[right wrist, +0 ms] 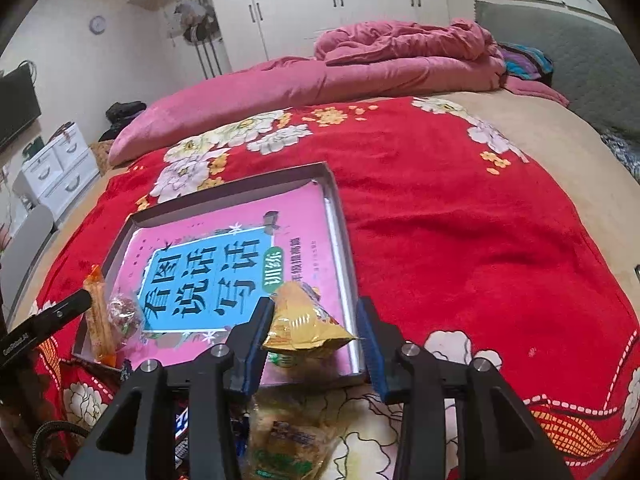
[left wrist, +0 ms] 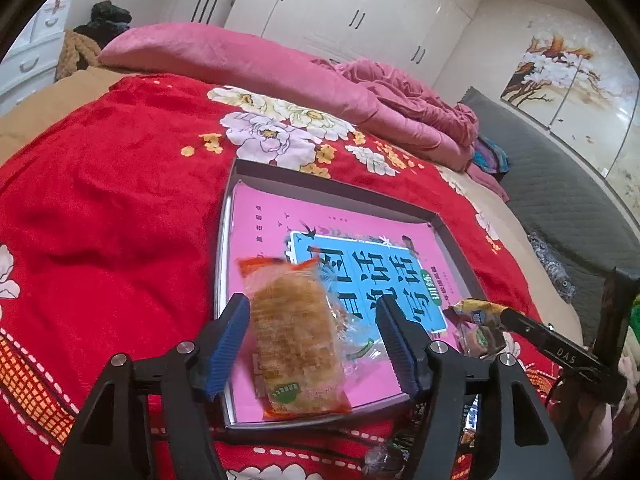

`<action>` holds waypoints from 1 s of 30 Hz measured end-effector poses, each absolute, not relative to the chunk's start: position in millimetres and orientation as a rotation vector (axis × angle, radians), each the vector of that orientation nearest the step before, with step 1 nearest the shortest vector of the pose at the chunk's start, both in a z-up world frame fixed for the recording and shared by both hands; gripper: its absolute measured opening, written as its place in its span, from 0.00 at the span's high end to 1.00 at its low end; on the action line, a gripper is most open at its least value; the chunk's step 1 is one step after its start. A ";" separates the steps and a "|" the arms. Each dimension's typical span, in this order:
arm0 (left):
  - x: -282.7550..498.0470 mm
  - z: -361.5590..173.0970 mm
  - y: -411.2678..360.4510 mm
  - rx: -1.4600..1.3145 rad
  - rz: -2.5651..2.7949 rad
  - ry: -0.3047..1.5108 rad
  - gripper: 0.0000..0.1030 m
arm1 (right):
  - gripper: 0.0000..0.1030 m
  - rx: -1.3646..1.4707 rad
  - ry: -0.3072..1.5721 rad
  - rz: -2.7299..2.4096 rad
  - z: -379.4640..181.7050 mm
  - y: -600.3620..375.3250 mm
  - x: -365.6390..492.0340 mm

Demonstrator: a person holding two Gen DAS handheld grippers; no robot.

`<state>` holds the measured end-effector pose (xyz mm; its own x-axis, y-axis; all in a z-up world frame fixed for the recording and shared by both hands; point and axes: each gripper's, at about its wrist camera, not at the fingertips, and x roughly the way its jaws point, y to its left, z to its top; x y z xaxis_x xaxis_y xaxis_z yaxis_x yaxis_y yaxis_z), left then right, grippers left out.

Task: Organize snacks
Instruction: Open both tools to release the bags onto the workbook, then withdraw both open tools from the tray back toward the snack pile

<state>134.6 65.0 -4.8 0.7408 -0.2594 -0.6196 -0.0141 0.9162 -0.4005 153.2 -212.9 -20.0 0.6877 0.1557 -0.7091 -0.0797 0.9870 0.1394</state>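
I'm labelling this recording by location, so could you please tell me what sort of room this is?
Most likely a home bedroom. The work happens on a bed spread with a red floral blanket, a rumpled pink quilt lies behind it, and tall white wardrobe doors line the far wall.

The blanket [right wrist: 460,216] is bright red with white and yellow flowers. The tray [right wrist: 224,185] is grey, holding a pink book [left wrist: 340,240] with a blue title panel. One snack packet [left wrist: 294,344] is orange and clear, another [right wrist: 300,320] golden yellow. The gripper pads [left wrist: 228,344] are ribbed blue.
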 end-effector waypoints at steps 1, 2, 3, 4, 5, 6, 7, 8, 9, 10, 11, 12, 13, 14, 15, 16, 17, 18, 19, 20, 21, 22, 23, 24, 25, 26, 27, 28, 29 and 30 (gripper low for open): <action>133.9 -4.0 65.2 -0.398 -0.139 0.726 0.34 | 0.59 0.099 0.803 0.129 -20.6 -213.5 152.4; 133.3 -3.1 65.3 -0.397 -0.139 0.723 0.33 | 0.59 0.098 0.804 0.126 -21.1 -213.7 152.0; 131.5 -2.1 65.0 -0.394 -0.138 0.720 0.33 | 0.59 0.100 0.804 0.127 -21.4 -213.7 151.9; 129.6 -0.6 64.9 -0.389 -0.138 0.715 0.32 | 0.59 0.102 0.806 0.123 -21.9 -213.7 151.7; 129.1 0.0 64.9 -0.387 -0.140 0.713 0.32 | 0.59 0.104 0.807 0.121 -22.2 -213.9 151.8; 127.1 1.4 64.8 -0.385 -0.142 0.710 0.31 | 0.59 0.106 0.807 0.119 -22.3 -214.2 151.5; 126.2 2.3 65.2 -0.383 -0.141 0.706 0.31 | 0.59 0.109 0.808 0.116 -22.5 -214.8 151.0; 125.0 3.3 65.5 -0.382 -0.142 0.704 0.31 | 0.59 0.113 0.809 0.116 -22.4 -215.2 150.5; 123.6 4.4 65.6 -0.380 -0.143 0.700 0.30 | 0.59 0.115 0.809 0.116 -22.4 -215.4 149.9; 122.7 5.2 65.7 -0.379 -0.143 0.698 0.30 | 0.59 0.115 0.807 0.115 -22.1 -215.7 149.0; 121.8 5.8 65.8 -0.379 -0.143 0.697 0.30 | 0.59 0.115 0.805 0.113 -21.5 -216.0 148.1; 120.8 6.3 66.0 -0.379 -0.143 0.695 0.30 | 0.59 0.117 0.802 0.113 -20.7 -216.4 147.4; 120.4 6.7 66.1 -0.378 -0.142 0.694 0.29 | 0.59 0.119 0.799 0.115 -19.7 -216.9 146.6; 119.8 7.1 65.8 -0.376 -0.138 0.694 0.29 | 0.59 0.120 0.796 0.115 -18.2 -217.4 145.4; 119.0 7.5 65.8 -0.376 -0.135 0.693 0.28 | 0.58 0.119 0.793 0.116 -17.3 -217.7 144.7; 117.9 8.1 65.6 -0.377 -0.135 0.693 0.28 | 0.58 0.115 0.788 0.120 -15.7 -217.6 143.2; 116.7 8.9 65.2 -0.377 -0.136 0.693 0.27 | 0.56 0.110 0.781 0.125 -14.0 -217.0 141.4; 115.7 9.4 65.1 -0.376 -0.137 0.691 0.27 | 0.54 0.105 0.776 0.130 -12.3 -216.0 139.6; 115.0 10.5 64.6 -0.372 -0.138 0.688 0.27 | 0.54 0.101 0.772 0.135 -10.8 -215.3 138.0; 114.8 11.4 64.5 -0.369 -0.138 0.686 0.27 | 0.54 0.099 0.767 0.139 -9.6 -214.6 137.0; 114.3 12.5 64.1 -0.365 -0.138 0.684 0.27 | 0.53 0.096 0.762 0.143 -8.0 -214.0 135.8; 113.0 13.9 63.6 -0.363 -0.140 0.680 0.27 | 0.53 0.093 0.757 0.147 -6.4 -213.3 134.5; 112.1 15.0 63.1 -0.361 -0.141 0.678 0.27 | 0.53 0.092 0.752 0.151 -4.6 -212.6 132.8; 110.8 15.6 63.1 -0.360 -0.140 0.676 0.27 | 0.53 0.093 0.749 0.153 -3.4 -212.0 131.7; 109.5 16.4 62.7 -0.359 -0.140 0.675 0.27 | 0.53 0.093 0.746 0.154 -2.1 -211.1 130.5; 108.4 17.0 62.5 -0.362 -0.143 0.675 0.26 | 0.50 0.095 0.742 0.154 -1.0 -211.1 129.5; 107.6 17.2 62.1 -0.366 -0.147 0.676 0.26 | 0.47 0.098 0.733 0.154 0.7 -211.0 127.6; 107.0 17.4 62.1 -0.368 -0.150 0.678 0.26 | 0.45 0.102 0.720 0.158 2.8 -210.9 125.3; 106.3 17.8 62.1 -0.368 -0.150 0.678 0.26 | 0.43 0.104 0.710 0.164 4.8 -210.8 123.5; 105.4 18.2 62.2 -0.368 -0.151 0.679 0.26 | 0.42 0.104 0.707 0.164 5.9 -210.5 122.8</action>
<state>105.4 62.2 18.2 0.7705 -0.2541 -0.5846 0.0172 0.9250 -0.3795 122.8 -210.5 5.9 0.7480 0.1850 -0.6375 -0.1149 0.9820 0.1502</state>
